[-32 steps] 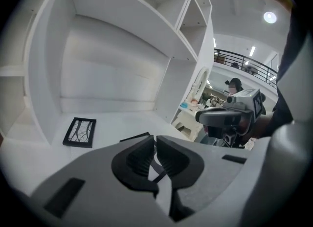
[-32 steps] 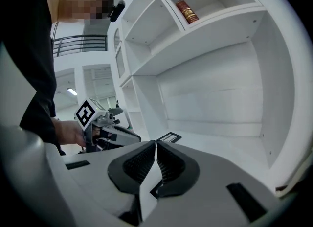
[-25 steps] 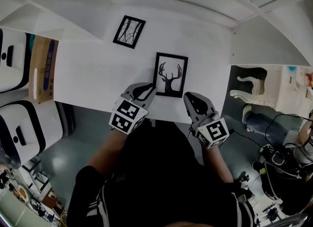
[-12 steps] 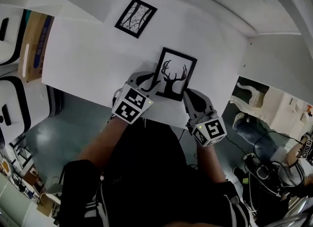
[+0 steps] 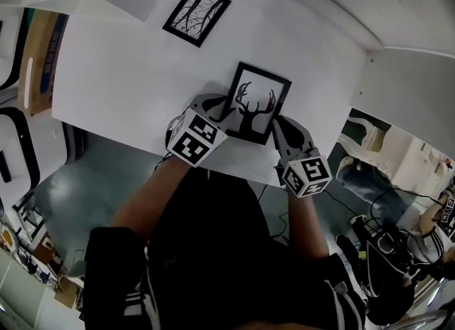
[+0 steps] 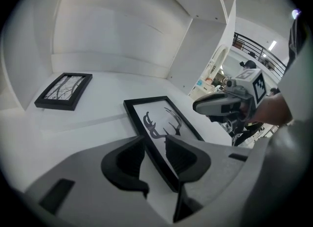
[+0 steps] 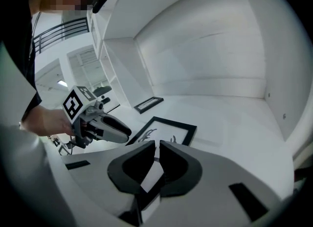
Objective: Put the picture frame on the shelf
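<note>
Both grippers have come down since a second ago, and the deer picture frame (image 5: 257, 101) has come down with them. It lies on the white shelf (image 5: 121, 80) close to the front edge, well apart from the tree picture frame (image 5: 197, 15) at the back left. Your left gripper (image 5: 217, 104) has just been opening: its jaws stand apart with the frame's left rail between them, and the pads look clear of it. Your right gripper (image 5: 279, 126) is pinched shut on the frame's near right corner. The step in hand seems to be the release, so make sure that corner rests fully on the shelf before you open the right jaws. Open them wide rather than a crack. Draw each gripper back along the line it points, and lift the left one a little so that neither jaw hooks the rail. A snag here could drag the frame off the front edge.
</note>
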Tool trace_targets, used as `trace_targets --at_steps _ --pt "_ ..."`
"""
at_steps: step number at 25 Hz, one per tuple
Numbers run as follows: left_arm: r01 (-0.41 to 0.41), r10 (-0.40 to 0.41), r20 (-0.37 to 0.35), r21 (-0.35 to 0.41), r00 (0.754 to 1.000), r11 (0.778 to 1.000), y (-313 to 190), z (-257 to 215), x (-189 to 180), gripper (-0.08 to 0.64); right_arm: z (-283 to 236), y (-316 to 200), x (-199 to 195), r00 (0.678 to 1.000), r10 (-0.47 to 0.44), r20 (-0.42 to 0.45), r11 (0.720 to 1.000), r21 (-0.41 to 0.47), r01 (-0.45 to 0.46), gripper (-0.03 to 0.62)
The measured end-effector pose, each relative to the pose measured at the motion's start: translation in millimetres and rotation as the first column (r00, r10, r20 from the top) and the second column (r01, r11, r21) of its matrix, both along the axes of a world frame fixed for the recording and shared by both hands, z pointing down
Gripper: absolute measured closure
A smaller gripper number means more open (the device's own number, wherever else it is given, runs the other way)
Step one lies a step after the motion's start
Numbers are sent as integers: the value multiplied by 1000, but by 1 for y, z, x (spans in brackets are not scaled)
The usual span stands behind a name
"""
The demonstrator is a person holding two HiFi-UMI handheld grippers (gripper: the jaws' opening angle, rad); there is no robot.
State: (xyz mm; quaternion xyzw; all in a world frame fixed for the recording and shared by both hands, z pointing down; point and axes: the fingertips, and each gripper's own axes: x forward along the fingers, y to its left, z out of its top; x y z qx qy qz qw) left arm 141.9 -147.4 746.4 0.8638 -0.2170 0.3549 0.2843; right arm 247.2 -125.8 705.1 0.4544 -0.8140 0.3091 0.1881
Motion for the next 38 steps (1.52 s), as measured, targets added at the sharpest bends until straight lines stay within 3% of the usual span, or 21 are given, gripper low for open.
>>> trace_targets --at_steps 5,8,13,24,38 --pt "-6 6 15 -22 1000 1000 0 11 -1 433 20 0 19 997 69 -41 995 -65 -71 563" --pt "-8 9 17 -28 1000 1000 1 15 -2 433 29 -1 23 995 88 -39 991 -102 -92 479" --pt "-26 27 27 -49 999 998 5 24 0 431 47 7 18 997 75 -11 982 -175 -76 446" --pt "-29 31 27 -77 999 997 2 30 2 407 63 14 17 996 91 23 971 -223 -84 442" --pt "-51 47 -34 -118 998 992 -2 28 10 385 67 11 16 992 112 66 968 -235 -93 442"
